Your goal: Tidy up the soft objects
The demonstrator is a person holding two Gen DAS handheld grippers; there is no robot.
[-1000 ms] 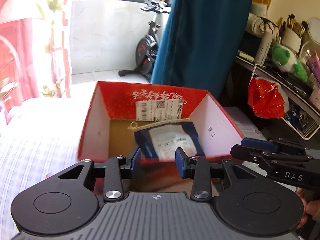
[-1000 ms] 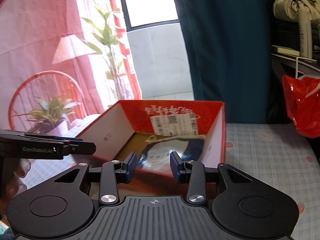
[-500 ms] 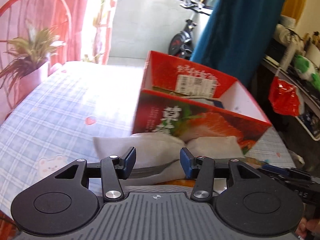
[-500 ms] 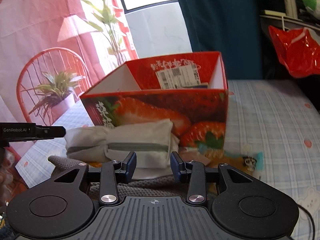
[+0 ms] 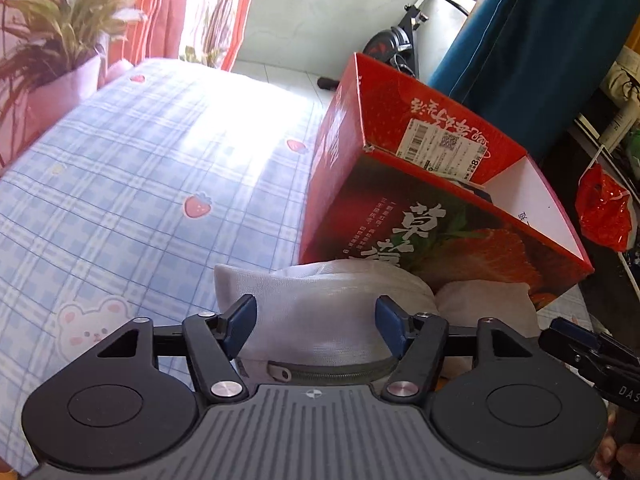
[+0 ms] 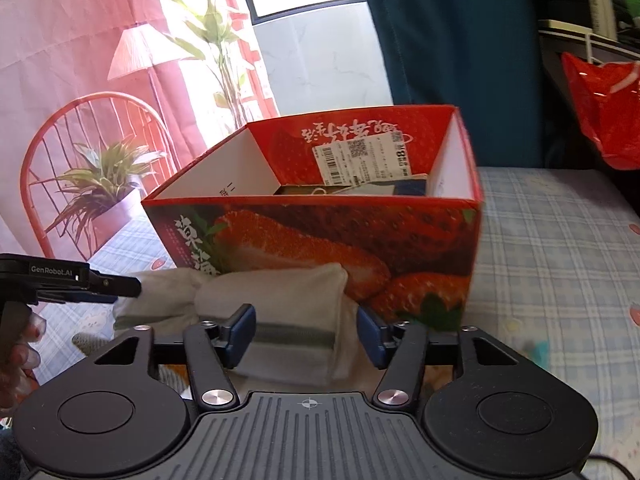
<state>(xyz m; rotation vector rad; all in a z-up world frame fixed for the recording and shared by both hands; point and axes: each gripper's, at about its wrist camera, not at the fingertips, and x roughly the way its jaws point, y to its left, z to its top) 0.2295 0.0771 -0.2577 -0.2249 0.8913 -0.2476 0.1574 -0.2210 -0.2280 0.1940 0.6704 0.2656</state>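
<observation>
Fingers of both your left gripper [image 5: 316, 326] and right gripper [image 6: 306, 336] are spread wide, straddling the white pouch [image 5: 332, 316] ahead of them, ready to lift it into the strawberry box [image 6: 320, 236] just beyond

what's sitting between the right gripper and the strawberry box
A folded white cloth pouch with a grey zipper strip lies between the right gripper and the strawberry box, resting against the box's front, in the right wrist view.
</observation>
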